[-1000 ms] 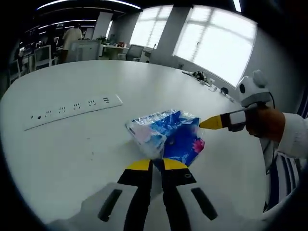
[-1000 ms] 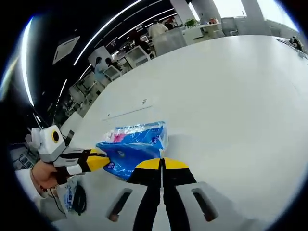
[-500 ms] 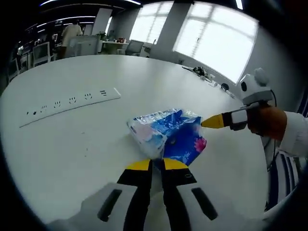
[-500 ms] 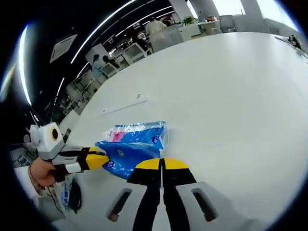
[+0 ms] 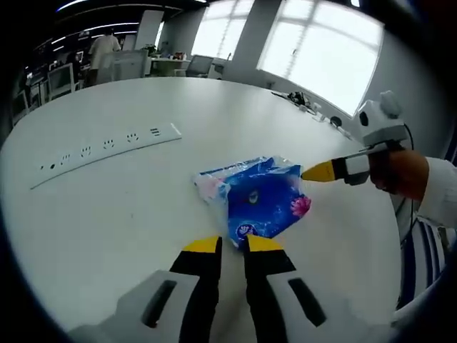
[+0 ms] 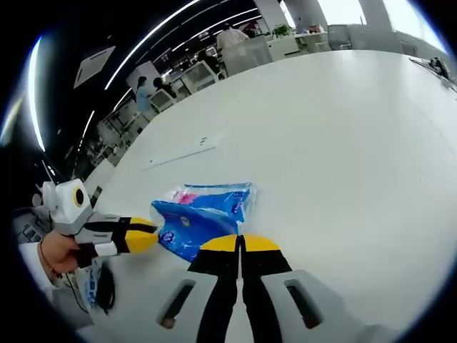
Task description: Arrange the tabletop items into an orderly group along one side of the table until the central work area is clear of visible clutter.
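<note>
Tissue pack (image 5: 257,199) on table (image 5: 107,214), betw. both claws, L claw (image 5: 233,245) slightly apart.

One tissue pack (image 5: 255,200), one power strip (image 5: 107,153).

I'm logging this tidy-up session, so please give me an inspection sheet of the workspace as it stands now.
Surface: white table, mostly bare around the middle.
Job's things: blue tissue pack lying flat near the table's edge.
Clutter: small dark items at the far edge by the windows, too small to identify.
Grippers: left hand-held gripper slightly open just short of the pack; right hand-held gripper with jaws together at the pack's end.
Cables: a dark cable hangs from the right gripper; white power strip lies on the table.
Surroundings: open office, bright windows, desks, people standing far off.
</note>
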{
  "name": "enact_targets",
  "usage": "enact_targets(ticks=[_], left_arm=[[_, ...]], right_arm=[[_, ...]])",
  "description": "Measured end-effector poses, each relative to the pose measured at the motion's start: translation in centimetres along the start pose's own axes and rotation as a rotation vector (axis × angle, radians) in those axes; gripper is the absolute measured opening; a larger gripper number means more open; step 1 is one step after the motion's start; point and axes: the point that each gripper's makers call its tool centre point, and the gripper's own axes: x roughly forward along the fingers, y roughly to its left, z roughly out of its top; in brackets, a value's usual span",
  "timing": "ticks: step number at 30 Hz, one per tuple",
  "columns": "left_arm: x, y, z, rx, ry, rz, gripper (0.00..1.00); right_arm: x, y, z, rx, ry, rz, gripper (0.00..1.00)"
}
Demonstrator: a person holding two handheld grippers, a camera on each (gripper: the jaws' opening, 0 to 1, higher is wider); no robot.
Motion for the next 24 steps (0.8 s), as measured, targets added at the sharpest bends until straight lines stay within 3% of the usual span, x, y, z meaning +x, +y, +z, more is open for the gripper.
enact_targets(ticks=[5, 8, 14, 24], left_arm=[[0.03, -0.17, 0.00, 0.000, 0.001, -0.002, 0.09], [0.23, 0.09, -0.01, 0.003, 0.003, -0.003, 0.09], [0.26, 0.06, -0.02, -0.001, 0.005, -0.009, 0.09], [0.01, 0.37, 0.28, -0.007, 0.000, -0.005, 0.14]], right_arm=[[0.05, -0.05, -0.12, -0.028, 0.006, 0.001, 0.01], [0.13, -0.14, -0.21, -0.034, 0.011, -0.007, 0.08], [-0.10, -0.05, -0.17, -0.041, 0.003, -0.018, 0.14], [-0.55, 0.37, 0.58, -0.042, -0.023, -0.015, 0.19]])
